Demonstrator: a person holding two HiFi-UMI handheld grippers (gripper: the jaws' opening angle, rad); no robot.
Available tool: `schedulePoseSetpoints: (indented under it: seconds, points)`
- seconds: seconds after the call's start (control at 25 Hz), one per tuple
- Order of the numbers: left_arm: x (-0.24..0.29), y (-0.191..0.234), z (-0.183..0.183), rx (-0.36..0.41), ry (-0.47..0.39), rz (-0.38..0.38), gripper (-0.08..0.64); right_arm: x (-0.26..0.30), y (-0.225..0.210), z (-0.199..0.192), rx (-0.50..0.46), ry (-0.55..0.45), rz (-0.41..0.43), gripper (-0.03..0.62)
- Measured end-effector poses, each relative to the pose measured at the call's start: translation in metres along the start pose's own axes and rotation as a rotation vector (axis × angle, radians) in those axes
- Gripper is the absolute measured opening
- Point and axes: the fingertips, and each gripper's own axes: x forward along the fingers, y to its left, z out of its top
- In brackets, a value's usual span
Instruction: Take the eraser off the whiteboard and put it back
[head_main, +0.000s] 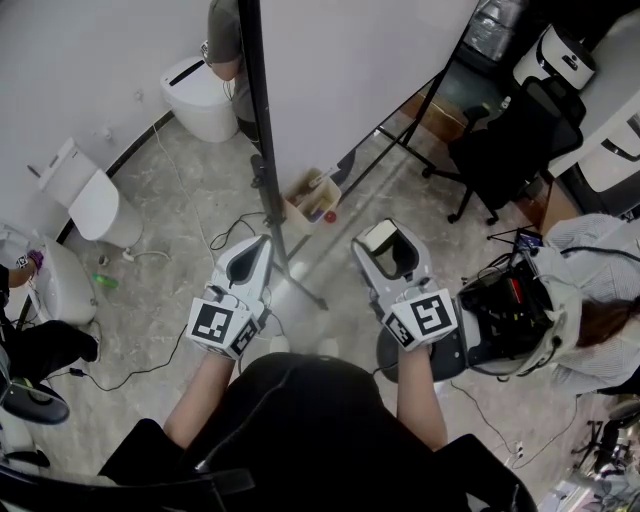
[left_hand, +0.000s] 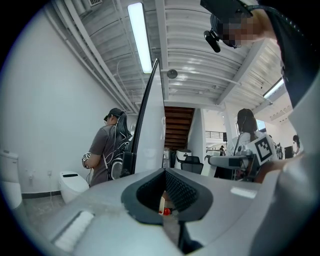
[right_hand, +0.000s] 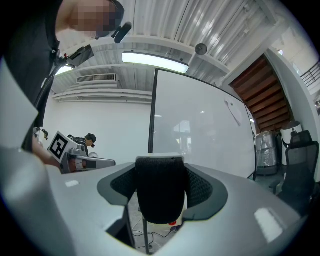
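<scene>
Both hands hold their grippers out level, side by side, facing the whiteboard (head_main: 350, 70). The right gripper (head_main: 388, 248) has its jaws clamped on the eraser (right_hand: 161, 195). The left gripper (head_main: 262, 243) has its jaws together, empty.

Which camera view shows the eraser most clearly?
The right gripper view: the eraser sits large between the right tongs. The head view shows it small from above; the left gripper view shows none of it.

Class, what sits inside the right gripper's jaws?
An eraser, its dark felt facing the camera, clamped by the right gripper. It covers part of the whiteboard behind, and its own far side is hidden.
</scene>
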Motion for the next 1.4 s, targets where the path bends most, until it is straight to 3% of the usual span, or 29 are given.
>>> schedulePoseSetpoints:
  seconds: [0.72, 1.4]
  points:
    - [-0.001, 0.022, -0.003, 0.005, 0.028, 0.08, 0.003, 0.05, -0.007, -0.011, 0.012, -0.001, 0.076, 0.272]
    - [-0.007, 0.05, -0.003, 0.023, 0.038, 0.143, 0.003, 0.122, -0.015, -0.054, 0.037, 0.049, 0.143, 0.272]
